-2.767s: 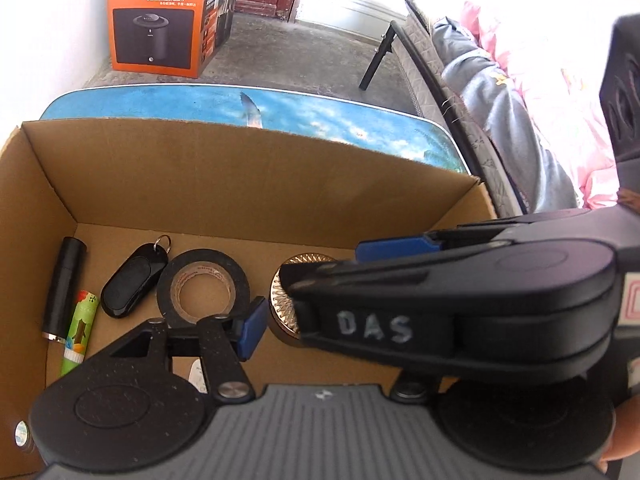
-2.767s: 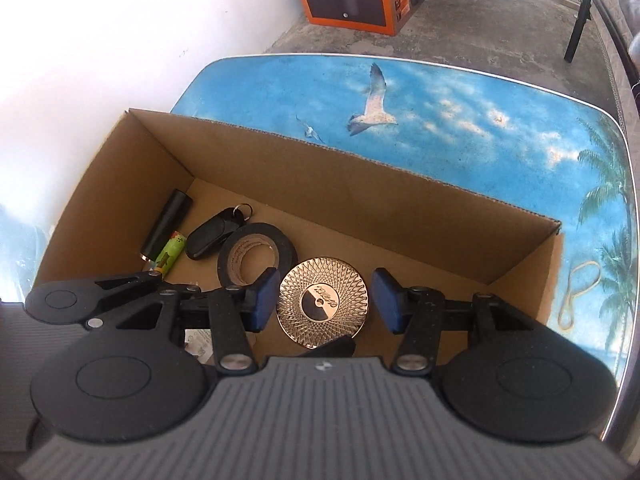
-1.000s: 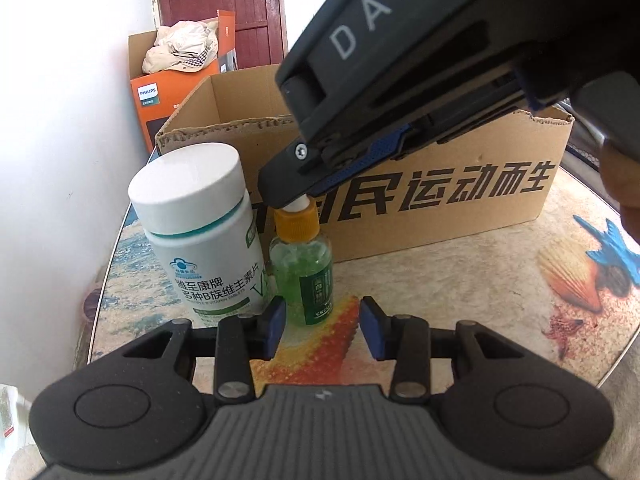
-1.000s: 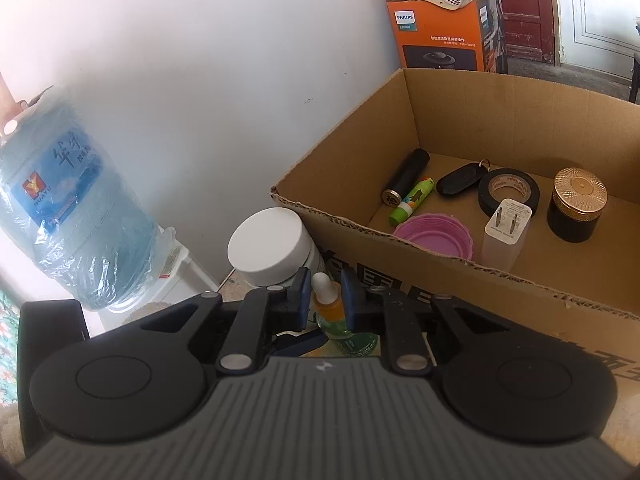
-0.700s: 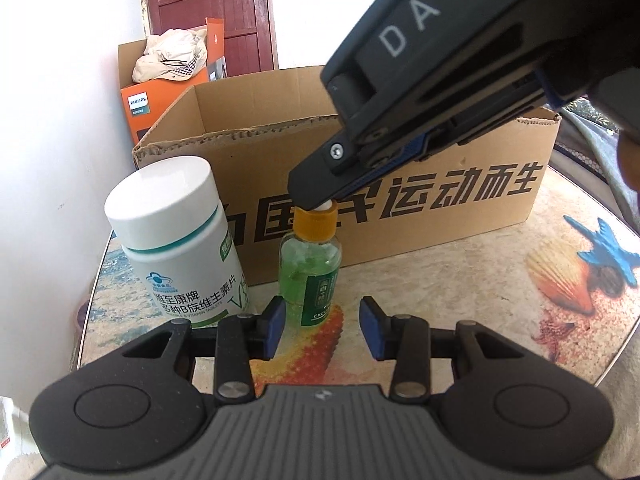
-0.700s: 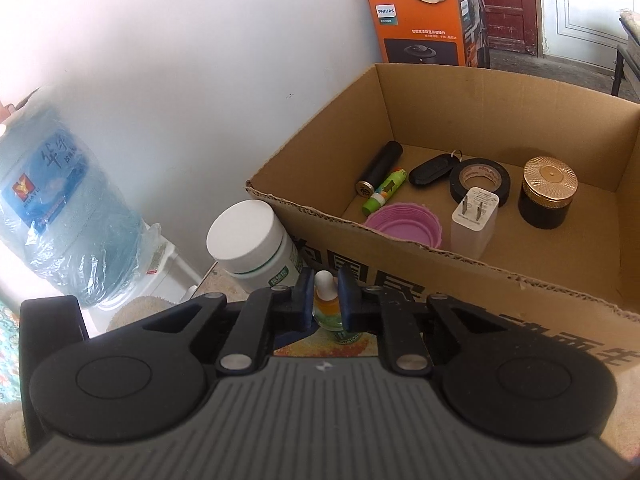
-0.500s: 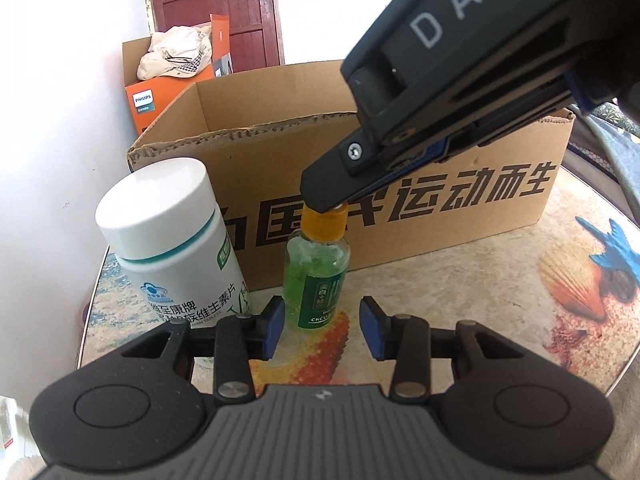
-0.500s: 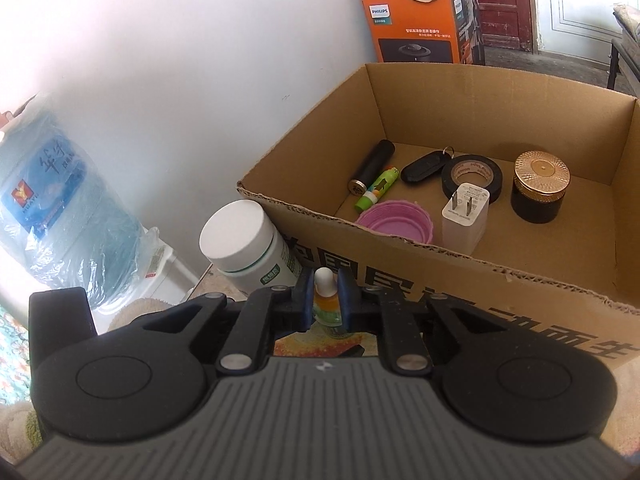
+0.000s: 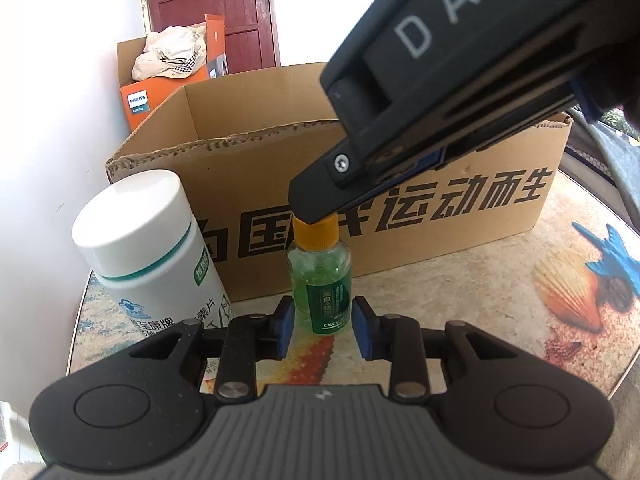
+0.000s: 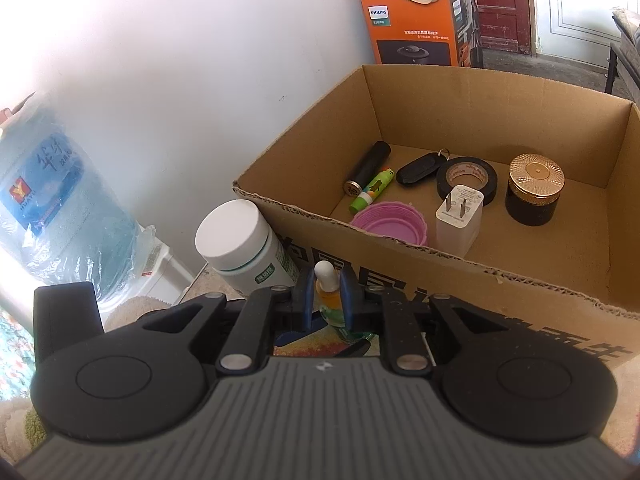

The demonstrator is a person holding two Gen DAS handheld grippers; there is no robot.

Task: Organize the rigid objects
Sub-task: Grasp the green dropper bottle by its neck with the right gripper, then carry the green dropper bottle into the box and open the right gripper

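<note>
Green dropper bottle [image 9: 320,280] upright, cap pinched by right jaws, body between closing left jaws, untouched.

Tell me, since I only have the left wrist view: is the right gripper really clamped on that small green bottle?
Observer: Yes. The right wrist view shows the right gripper pinching the green bottle at its orange collar, with the white dropper tip above the pads.
Operator: What's inside the cardboard box? I see only its front wall.
Observer: The cardboard box holds a pink bowl, white charger, black tape roll and gold-lidded jar, among others.
Operator: Any bare floor?
Observer: Yes, in front of the jar.
</note>
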